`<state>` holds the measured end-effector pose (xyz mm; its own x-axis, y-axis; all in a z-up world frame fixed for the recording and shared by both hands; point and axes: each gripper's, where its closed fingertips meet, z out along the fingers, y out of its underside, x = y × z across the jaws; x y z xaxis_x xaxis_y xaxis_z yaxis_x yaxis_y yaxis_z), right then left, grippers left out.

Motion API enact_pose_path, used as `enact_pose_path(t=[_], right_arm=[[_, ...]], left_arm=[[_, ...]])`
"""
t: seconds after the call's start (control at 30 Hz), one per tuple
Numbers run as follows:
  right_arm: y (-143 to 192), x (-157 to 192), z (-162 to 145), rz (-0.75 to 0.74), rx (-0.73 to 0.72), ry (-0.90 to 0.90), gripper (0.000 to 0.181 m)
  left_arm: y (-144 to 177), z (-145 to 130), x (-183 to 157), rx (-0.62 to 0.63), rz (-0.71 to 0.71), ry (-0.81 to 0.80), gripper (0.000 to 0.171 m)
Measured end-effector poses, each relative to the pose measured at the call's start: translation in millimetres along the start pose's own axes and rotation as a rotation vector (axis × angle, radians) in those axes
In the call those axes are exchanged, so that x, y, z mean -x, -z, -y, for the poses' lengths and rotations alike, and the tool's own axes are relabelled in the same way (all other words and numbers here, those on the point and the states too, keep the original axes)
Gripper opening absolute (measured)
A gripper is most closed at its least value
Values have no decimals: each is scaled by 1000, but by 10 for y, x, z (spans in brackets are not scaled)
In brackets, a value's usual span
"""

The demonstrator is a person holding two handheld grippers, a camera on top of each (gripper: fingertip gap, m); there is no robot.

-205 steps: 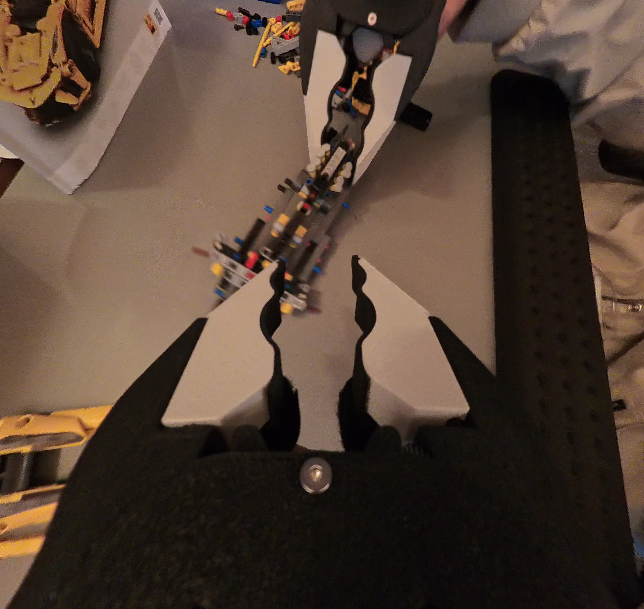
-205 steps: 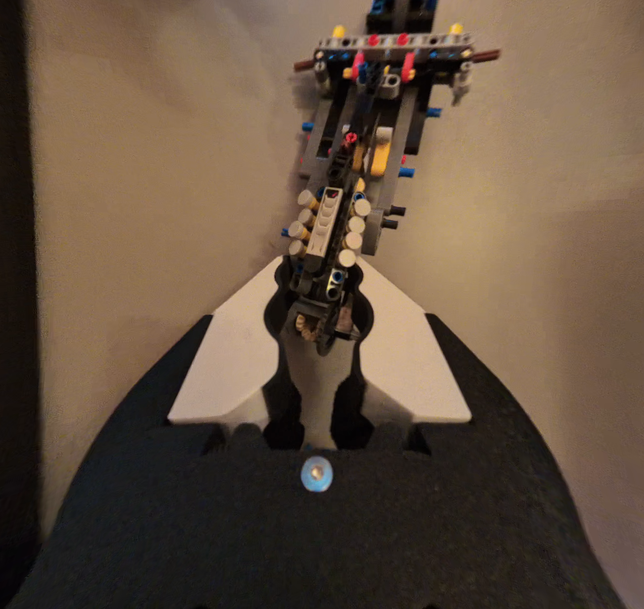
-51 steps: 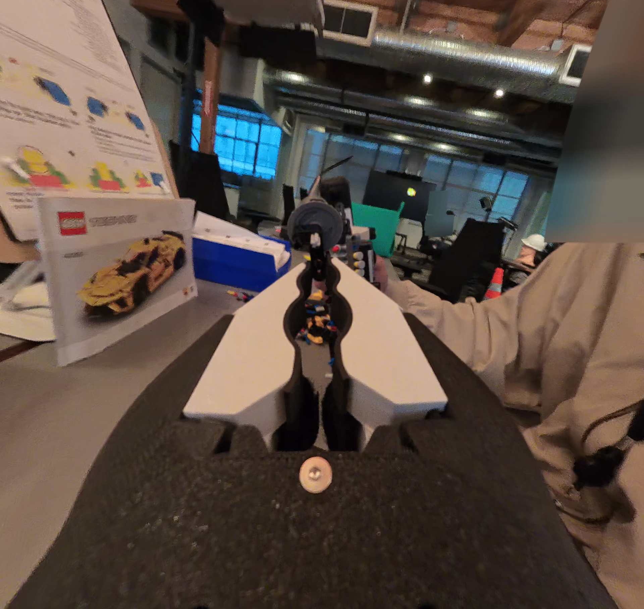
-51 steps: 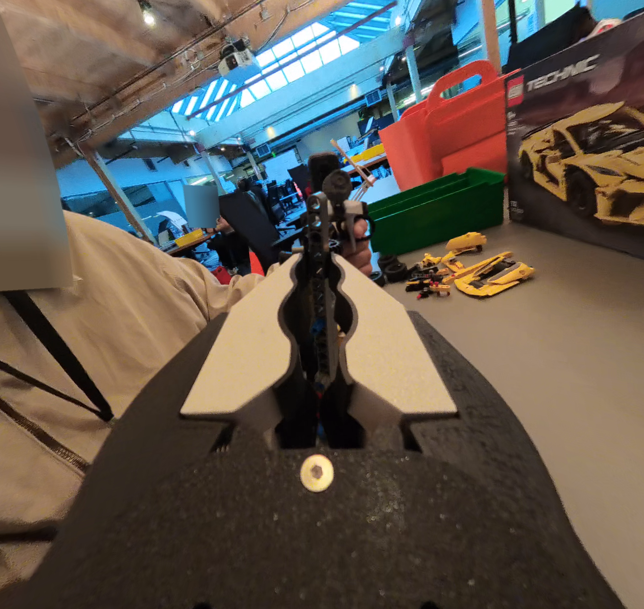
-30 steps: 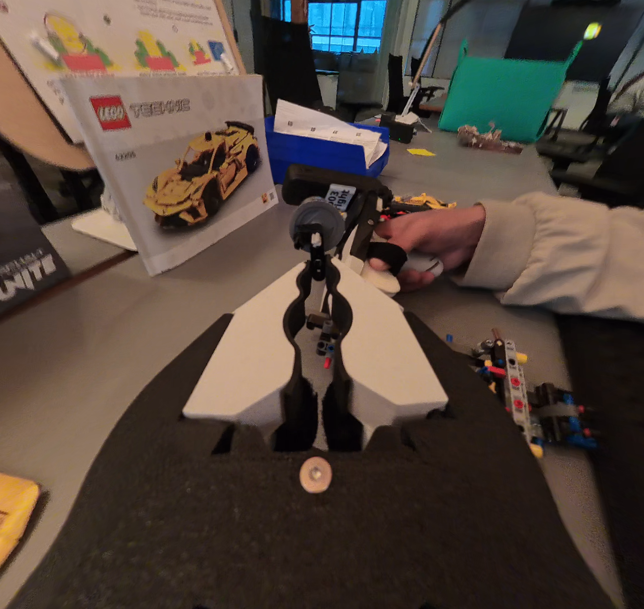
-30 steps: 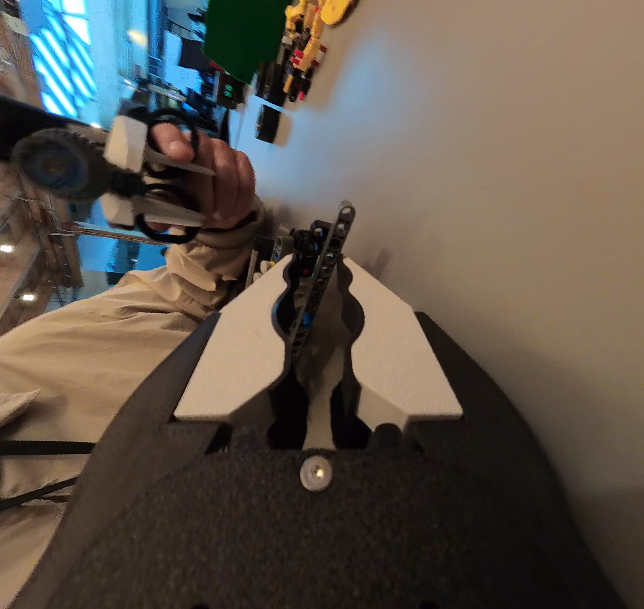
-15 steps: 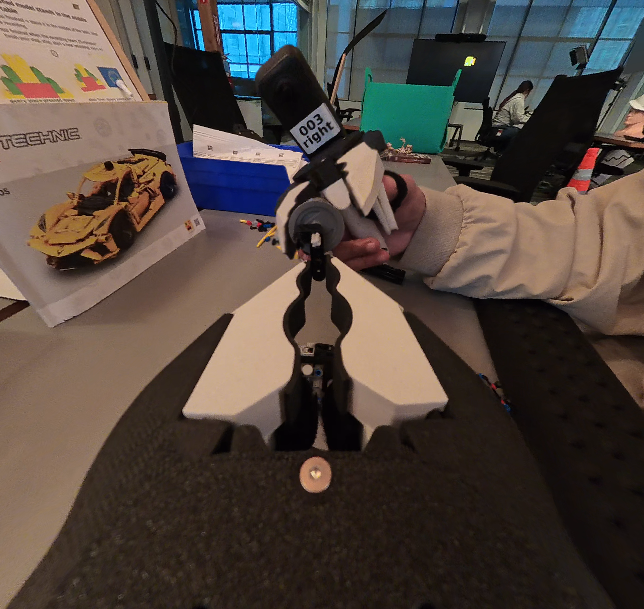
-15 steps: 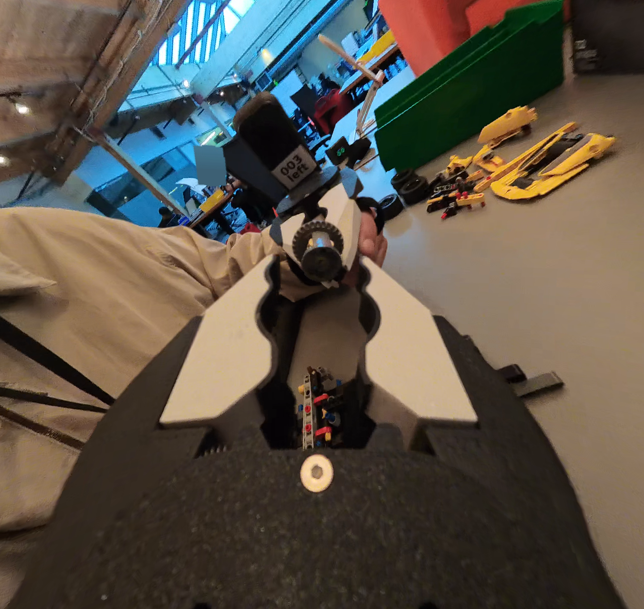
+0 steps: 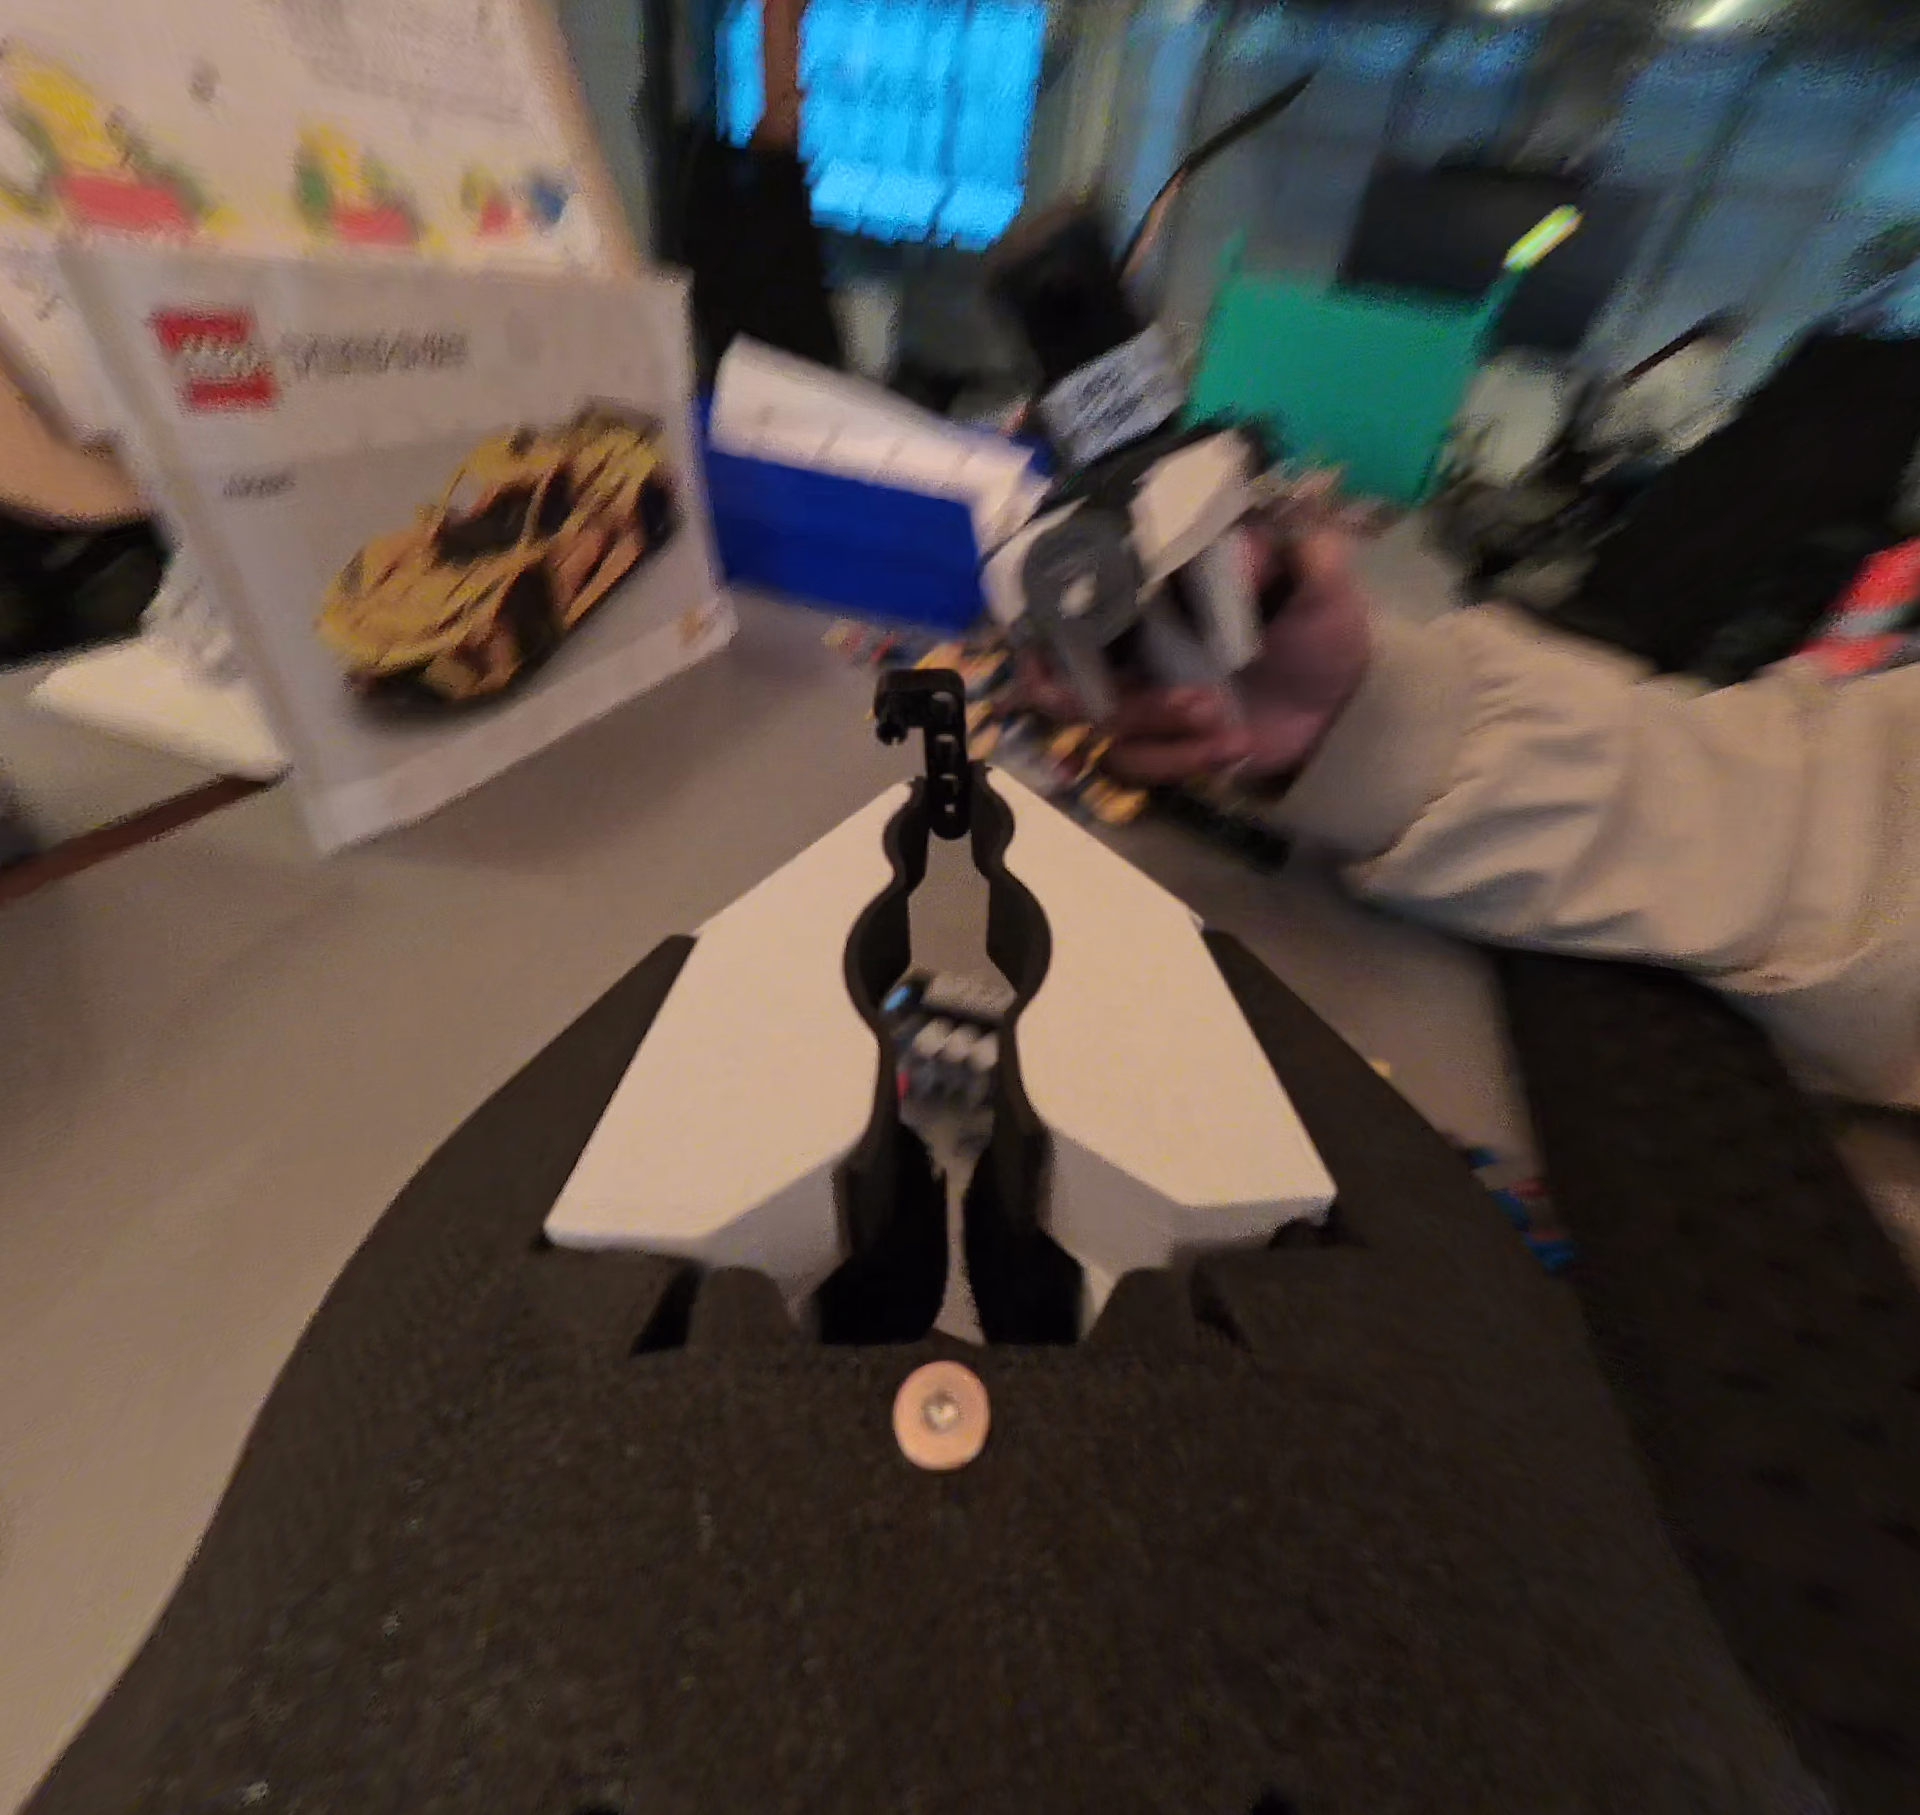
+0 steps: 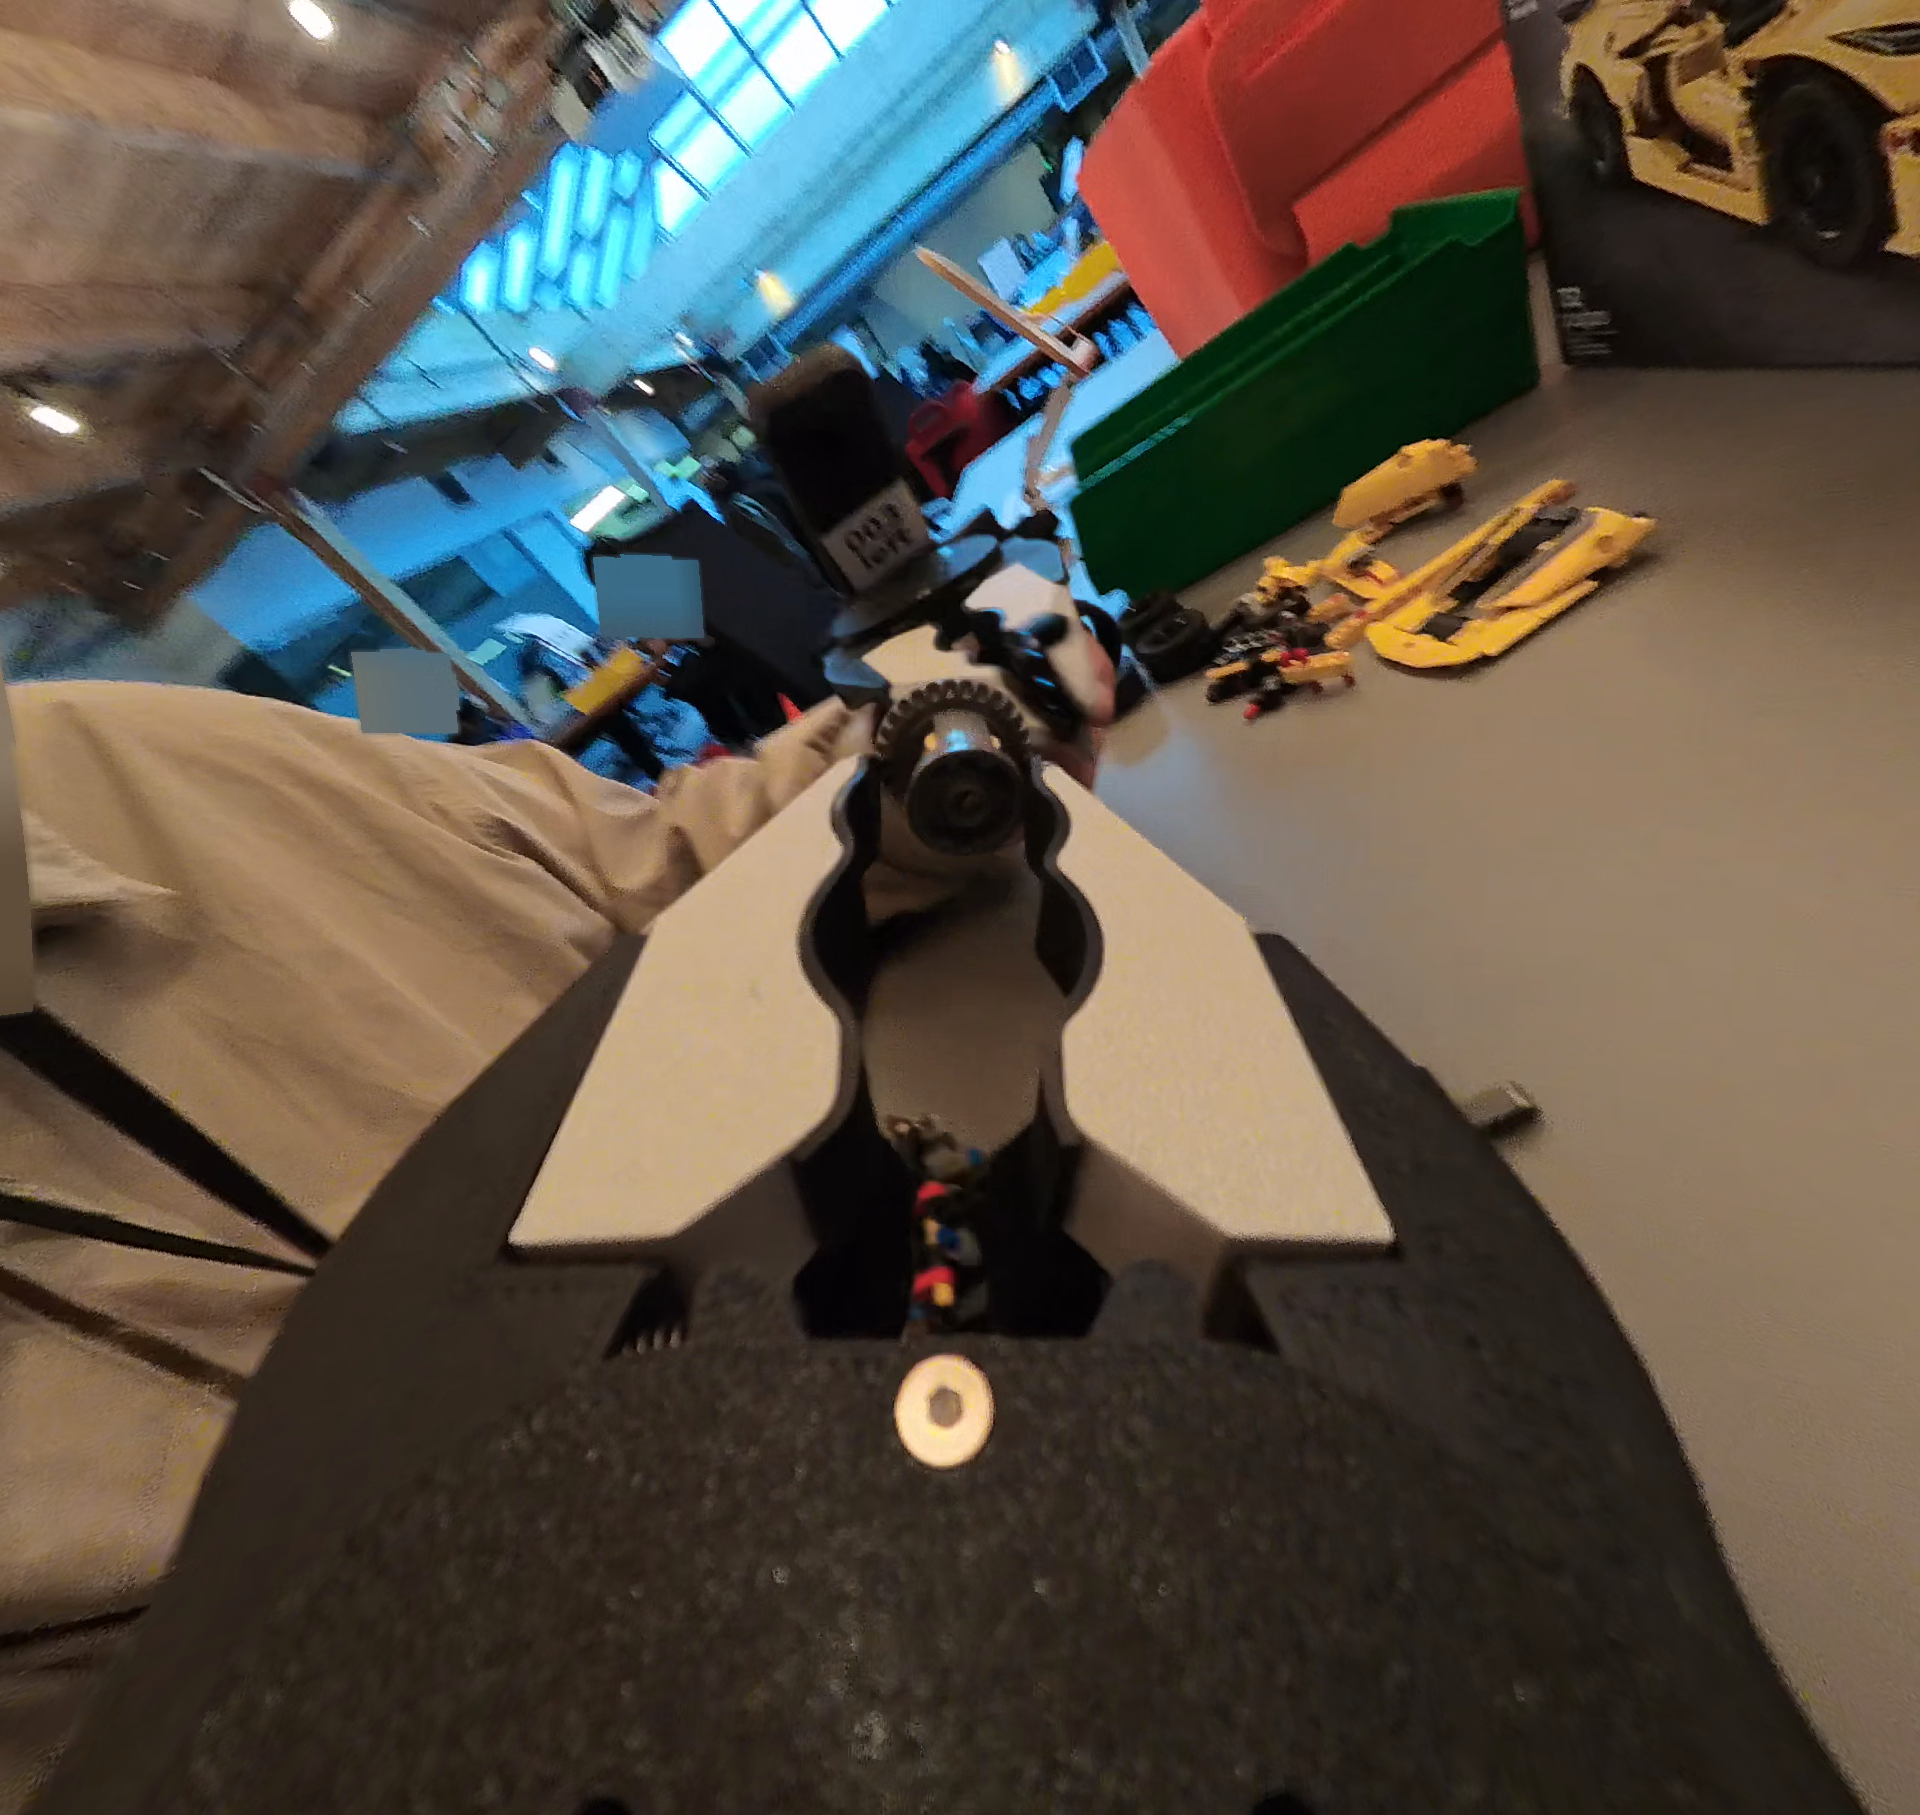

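Note:
My left gripper (image 9: 945, 791) is shut on a small black L-shaped beam (image 9: 928, 742) that sticks up past its tips. My right gripper (image 10: 951, 778) is shut on a grey cylinder with a black toothed gear (image 10: 948, 797). In the blurred left wrist view the right gripper (image 9: 1081, 581) sits up and to the right, apart from the beam, with that grey round part at its tips. A grey studded chassis with coloured pins (image 9: 945, 1048) lies on the table below both grippers and also shows between the right fingers (image 10: 940, 1204).
A booklet with a yellow car (image 9: 416, 518) and a blue bin (image 9: 831, 539) stand at the back. A green bin (image 10: 1299, 394), a red container (image 10: 1330, 72), a dark box (image 10: 1714, 155), yellow panels (image 10: 1486, 570) and black tyres (image 10: 1169, 638) lie to the right. A beige sleeve (image 9: 1558, 809) crosses a black mat (image 9: 1714, 1246). There is about 6 centimeters between the tips of the two grippers.
The grey geared part has come off the black beam and gone with the right gripper, up and to the right. The left gripper keeps only the beam. Before that, the right gripper let go of the chassis.

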<state>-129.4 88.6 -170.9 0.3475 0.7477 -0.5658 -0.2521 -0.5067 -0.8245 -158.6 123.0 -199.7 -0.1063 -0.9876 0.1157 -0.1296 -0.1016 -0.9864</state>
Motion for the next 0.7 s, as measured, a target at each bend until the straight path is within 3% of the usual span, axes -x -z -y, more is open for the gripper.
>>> enact_pose_path(t=[0.1,0.17,0.3,0.43,0.5,0.57,0.7], right_arm=[[-13,-217,-118,-166,77,138,27],[-25,-374,-161,-275,91,254,27],[-41,-574,-268,-390,156,278,27],[57,-883,-335,-546,190,293,27],[205,-1127,-454,-687,294,302,27],[278,-1262,-558,-744,386,340,27],[265,-1363,-666,-742,418,344,27]], left_arm=[[54,-636,591,401,345,-188,7],[142,-904,746,573,416,-239,7],[43,-883,633,513,352,-187,7],[24,-882,605,517,351,-293,7],[-6,-835,580,493,358,-372,7],[-57,-684,511,411,363,-483,7],[-127,-381,226,228,316,-643,7]])
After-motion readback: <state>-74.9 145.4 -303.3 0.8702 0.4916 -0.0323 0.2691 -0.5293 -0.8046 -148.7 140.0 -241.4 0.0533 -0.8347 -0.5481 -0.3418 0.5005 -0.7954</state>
